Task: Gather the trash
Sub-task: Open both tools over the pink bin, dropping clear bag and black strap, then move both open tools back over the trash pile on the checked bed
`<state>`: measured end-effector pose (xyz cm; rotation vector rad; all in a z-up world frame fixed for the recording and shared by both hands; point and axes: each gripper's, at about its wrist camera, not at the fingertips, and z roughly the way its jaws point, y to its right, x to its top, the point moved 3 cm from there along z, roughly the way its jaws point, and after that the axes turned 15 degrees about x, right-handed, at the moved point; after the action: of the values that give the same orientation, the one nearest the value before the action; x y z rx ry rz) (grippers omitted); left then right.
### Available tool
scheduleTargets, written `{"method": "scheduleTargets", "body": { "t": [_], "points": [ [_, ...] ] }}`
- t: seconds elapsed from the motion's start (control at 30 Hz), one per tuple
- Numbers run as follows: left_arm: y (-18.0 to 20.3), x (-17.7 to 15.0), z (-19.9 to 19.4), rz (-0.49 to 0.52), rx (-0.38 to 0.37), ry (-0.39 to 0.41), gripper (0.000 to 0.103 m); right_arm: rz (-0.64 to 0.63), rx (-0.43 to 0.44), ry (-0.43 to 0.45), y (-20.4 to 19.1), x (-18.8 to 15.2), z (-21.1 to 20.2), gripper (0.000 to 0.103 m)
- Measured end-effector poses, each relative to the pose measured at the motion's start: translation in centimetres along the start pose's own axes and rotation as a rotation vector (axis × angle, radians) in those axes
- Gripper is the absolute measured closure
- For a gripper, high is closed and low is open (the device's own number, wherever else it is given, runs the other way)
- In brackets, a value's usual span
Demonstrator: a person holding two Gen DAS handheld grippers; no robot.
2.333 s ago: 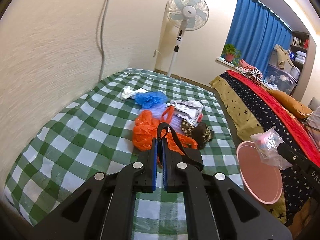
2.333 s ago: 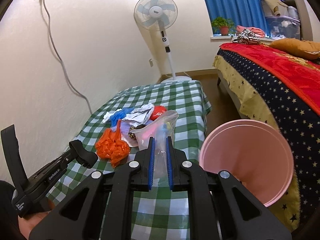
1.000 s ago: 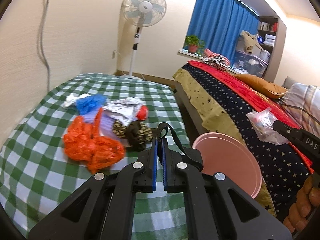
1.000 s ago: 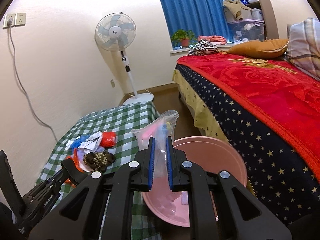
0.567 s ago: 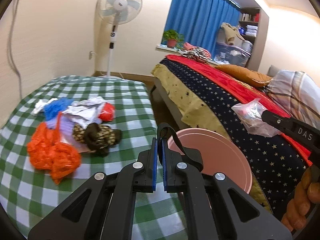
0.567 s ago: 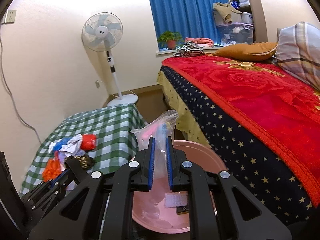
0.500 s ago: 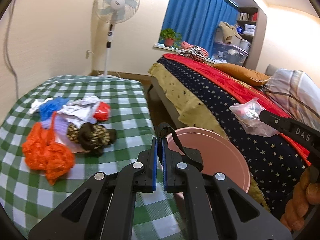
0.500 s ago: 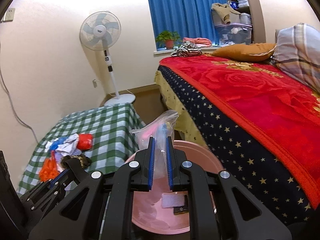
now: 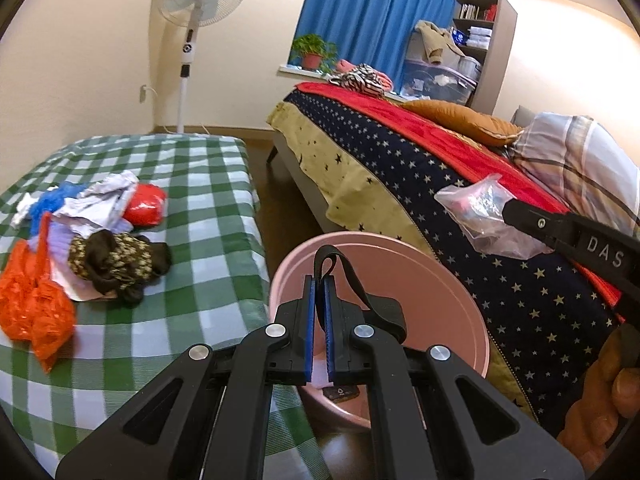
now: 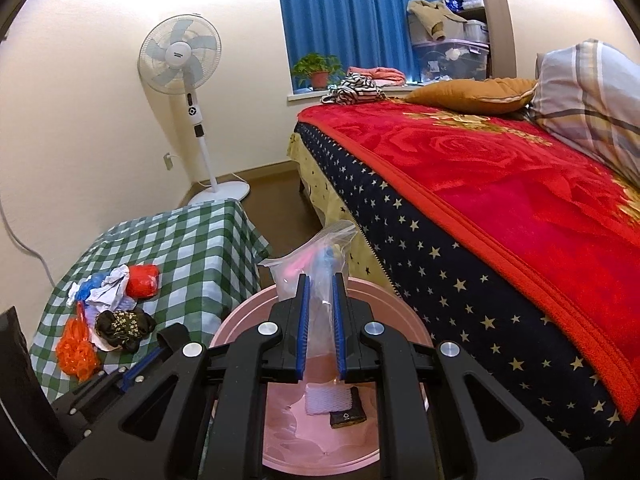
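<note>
My right gripper [image 10: 319,280] is shut on a clear plastic bag [image 10: 316,256] with pink and blue bits inside, held above the pink bin [image 10: 230,326]. In the left wrist view that bag [image 9: 480,216] hangs from the right gripper [image 9: 508,210] at the right, over the bed's edge. My left gripper [image 9: 319,280] is shut on a black strap [image 9: 328,254] that loops out of its tips, above the near rim of the bin [image 9: 440,276]. A white mesh piece [image 10: 326,398] and a black packet [image 10: 348,414] lie in the bin.
On the green checked table [image 9: 208,216] at the left lies a pile: orange bag [image 9: 32,304], dark patterned cloth [image 9: 116,256], red wad [image 9: 146,204], white paper [image 9: 104,200]. A bed [image 10: 500,208] fills the right. A standing fan [image 10: 180,56] is behind. A hand [image 9: 600,400] holds the right gripper.
Both views have swung right, away from the table's pile and toward the bin, which now sits under both grippers. The bag stays in the right gripper, the strap in the left.
</note>
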<state>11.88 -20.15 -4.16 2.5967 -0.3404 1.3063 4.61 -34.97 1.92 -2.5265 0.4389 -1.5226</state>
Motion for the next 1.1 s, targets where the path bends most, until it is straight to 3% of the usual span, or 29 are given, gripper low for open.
{"method": "scheduleTargets", "body": {
  "t": [0.37, 0.4, 0.47, 0.53, 1.1],
  "points": [
    [0.9, -0.5, 1.2, -0.008, -0.044, -0.04, 0.098, 0.022, -0.029, 0.001, 0.6, 0.0, 0.4, 0.088],
    [1.1, -0.5, 1.4, 0.001, -0.054, -0.049, 0.094, 0.027, -0.032, 0.003, 0.8, 0.0, 0.3, 0.082],
    [1.7, -0.9, 1.8, 0.031, -0.059, -0.083, 0.07, 0.042, -0.042, 0.017, 1.0, 0.0, 0.1, 0.064],
    [1.6, -1.1, 1.8, 0.037, -0.04, -0.083, 0.07, 0.055, -0.05, 0.026, 1.1, 0.1, -0.1, 0.054],
    [-1.7, -0.1, -2.8, 0.041, -0.007, -0.004, 0.07, -0.007, 0.008, 0.043, -1.3, -0.5, -1.4, 0.053]
  ]
}}
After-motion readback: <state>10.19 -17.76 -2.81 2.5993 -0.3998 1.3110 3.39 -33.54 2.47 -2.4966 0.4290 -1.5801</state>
